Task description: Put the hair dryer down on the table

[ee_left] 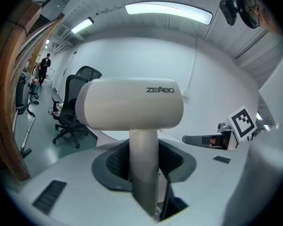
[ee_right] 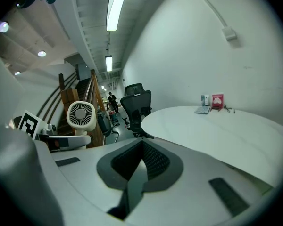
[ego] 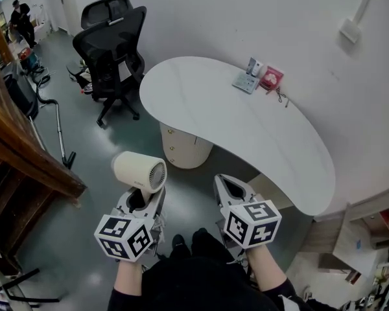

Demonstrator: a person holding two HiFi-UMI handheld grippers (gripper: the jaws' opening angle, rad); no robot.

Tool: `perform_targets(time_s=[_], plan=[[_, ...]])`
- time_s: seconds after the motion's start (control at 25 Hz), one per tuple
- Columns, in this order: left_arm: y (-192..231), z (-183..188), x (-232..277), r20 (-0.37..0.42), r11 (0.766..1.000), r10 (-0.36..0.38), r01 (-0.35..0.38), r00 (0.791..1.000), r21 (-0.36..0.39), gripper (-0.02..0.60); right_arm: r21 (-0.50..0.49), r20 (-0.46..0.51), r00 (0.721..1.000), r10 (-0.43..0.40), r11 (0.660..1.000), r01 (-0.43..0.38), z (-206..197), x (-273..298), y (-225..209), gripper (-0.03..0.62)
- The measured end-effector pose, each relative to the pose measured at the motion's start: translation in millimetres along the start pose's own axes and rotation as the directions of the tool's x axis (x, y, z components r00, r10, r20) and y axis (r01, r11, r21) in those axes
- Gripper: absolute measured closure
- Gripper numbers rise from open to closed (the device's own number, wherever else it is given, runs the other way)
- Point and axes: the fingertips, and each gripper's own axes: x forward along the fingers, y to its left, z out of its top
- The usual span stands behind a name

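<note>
A cream hair dryer (ego: 140,171) stands upright in my left gripper (ego: 137,201), held over the floor short of the white table (ego: 246,131). In the left gripper view its handle (ee_left: 144,166) is clamped between the jaws of the left gripper (ee_left: 144,182), and the barrel (ee_left: 132,109) lies crosswise above them. My right gripper (ego: 232,188) hangs beside it near the table's near edge, shut with nothing in it. In the right gripper view the right gripper (ee_right: 136,171) has its pads together, and the hair dryer (ee_right: 81,116) shows its grille at the left.
A pink box (ego: 271,78) and small packets (ego: 248,81) lie at the table's far edge by the wall. The table stands on a round pedestal (ego: 183,149). Two black office chairs (ego: 113,44) stand to the far left, with a vacuum wand (ego: 59,131) and a wooden stair rail (ego: 23,144) at the left.
</note>
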Motion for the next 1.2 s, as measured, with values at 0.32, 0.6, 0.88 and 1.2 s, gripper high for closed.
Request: perform_targets(time_s=[0.32,0.6,0.88,1.2], plan=[[19.6,7.1,4.7,0.008,1.000,0.022,-0.022,1.000,-0.010,0.426,0.022,-0.036,0.999,-0.034,0.999,0.035,0.7,19.8,-8.5,0.592],[39.0,16.5,32.2,0.007,0.999,0.045,-0.045,0.999,-0.019,0.426,0.030,-0.040,0.998,-0.042,0.999,0.043,17.4,51.2,-23.4,0.592],[61.7,33.3,81.0,-0.005,0.999,0.052,-0.052,0.999,-0.014,0.426,0.037,-0.048,0.998,-0.047,0.998,0.049,37.3,92.9,-48.8,0.592],[87.9,54.2,147.8,-0.026,0.998,0.061,-0.061,0.998,-0.018,0.426,0.036,-0.072,0.995,-0.063,0.997,0.066,68.9,147.2,-87.6,0.592]])
